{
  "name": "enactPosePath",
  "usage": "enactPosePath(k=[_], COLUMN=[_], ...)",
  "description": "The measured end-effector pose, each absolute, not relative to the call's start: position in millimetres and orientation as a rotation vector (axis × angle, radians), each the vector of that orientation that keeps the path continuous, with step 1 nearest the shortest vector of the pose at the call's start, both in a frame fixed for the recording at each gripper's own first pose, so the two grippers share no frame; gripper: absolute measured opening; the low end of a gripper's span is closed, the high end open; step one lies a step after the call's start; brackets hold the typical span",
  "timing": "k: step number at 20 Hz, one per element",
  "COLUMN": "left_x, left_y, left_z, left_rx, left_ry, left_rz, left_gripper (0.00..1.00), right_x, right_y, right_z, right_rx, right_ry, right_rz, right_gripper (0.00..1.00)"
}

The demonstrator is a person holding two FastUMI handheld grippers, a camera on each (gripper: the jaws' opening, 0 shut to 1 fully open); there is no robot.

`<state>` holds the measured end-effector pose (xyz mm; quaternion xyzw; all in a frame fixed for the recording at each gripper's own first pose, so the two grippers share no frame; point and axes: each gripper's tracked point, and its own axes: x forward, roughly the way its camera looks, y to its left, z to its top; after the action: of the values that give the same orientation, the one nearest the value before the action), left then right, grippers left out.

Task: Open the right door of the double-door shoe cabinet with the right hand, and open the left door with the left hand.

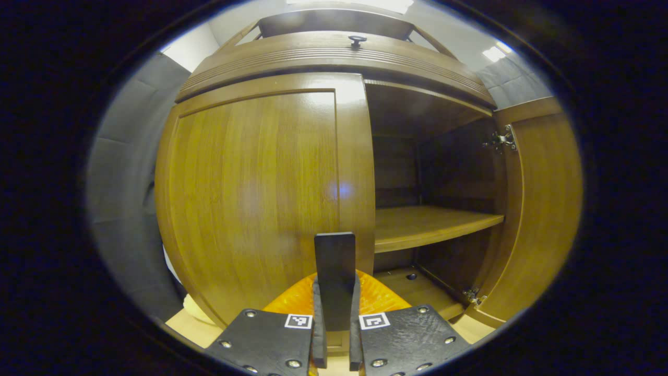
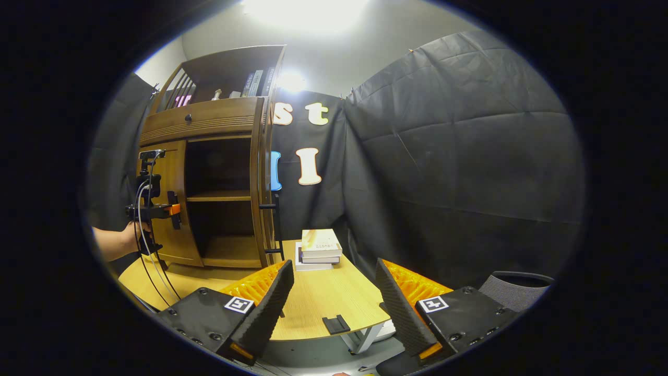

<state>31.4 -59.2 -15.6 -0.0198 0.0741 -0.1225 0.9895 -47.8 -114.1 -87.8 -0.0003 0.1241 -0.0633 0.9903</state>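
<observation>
A wooden shoe cabinet (image 2: 209, 183) stands on a table (image 2: 323, 303). Its right door (image 1: 543, 209) is swung wide open; the left door (image 1: 261, 198) is closed. The left gripper (image 1: 334, 313) is clamped on that door's black handle (image 1: 334, 271), seemingly ready to pull outward. The right gripper (image 2: 334, 297) hangs well back, fingers spread, empty.

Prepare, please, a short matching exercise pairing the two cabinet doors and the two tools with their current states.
Things:
1. left door
2. right door
3. left tool
4. right tool

States:
A. fingers apart, holding nothing
B. swung open
C. closed
D. shut on the black handle

Pairs: 1-C, 2-B, 3-D, 4-A.
</observation>
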Motion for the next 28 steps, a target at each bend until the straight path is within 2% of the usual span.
enactPosePath(k=[1,4,9,10,13,15,17,18,19,21,24,28], left_x=[26.7,4.7,-37.2,-44.6,-66.9,-79.9,-94.8,-101.2,-106.9,-117.4,-131.8,-141.5], left_y=[-57.1,-47.4,-21.7,-15.8,2.0,14.1,28.3,36.6,46.9,60.4,86.6,112.0], left_z=[-15.1,-11.7,-6.7,-6.8,-3.8,-2.8,-2.8,-2.3,0.4,1.5,-0.1,0.1], left_rx=[-0.038,-0.042,-0.050,-0.053,-0.065,-0.067,-0.062,-0.064,-0.066,-0.066,-0.059,-0.051], left_ry=[0.151,0.143,0.138,0.141,0.146,0.147,0.146,0.146,0.144,0.143,0.142,0.141], left_rz=[-0.243,-0.238,-0.241,-0.237,-0.225,-0.212,-0.196,-0.188,-0.181,-0.164,-0.136,-0.104], left_gripper=[0.18,0.20,0.20,0.20,0.18,0.20,0.20,0.20,0.18,0.14,0.17,0.19], right_x=[-47.1,-43.7,-31.9,-28.8,-19.0,-13.7,-8.5,-6.3,-5.7,-3.5,1.4,2.7], right_y=[-114.5,-109.6,-90.9,-85.6,-68.4,-55.3,-44.1,-38.2,-30.8,-19.0,-1.5,19.3], right_z=[-86.6,-84.8,-85.4,-85.4,-84.5,-81.5,-80.3,-79.3,-79.3,-79.3,-80.3,-82.1], right_rx=[0.001,0.010,0.019,0.019,0.018,0.023,0.023,0.023,0.021,0.019,0.024,0.027], right_ry=[0.244,0.233,0.226,0.225,0.222,0.216,0.210,0.208,0.207,0.209,0.212,0.209], right_rz=[-0.122,-0.105,-0.046,-0.030,0.020,0.054,0.083,0.098,0.112,0.138,0.172,0.217], right_gripper=[0.99,0.96,0.96,0.99,0.96,0.99,0.96,0.99,0.96,0.99,0.96,0.99])
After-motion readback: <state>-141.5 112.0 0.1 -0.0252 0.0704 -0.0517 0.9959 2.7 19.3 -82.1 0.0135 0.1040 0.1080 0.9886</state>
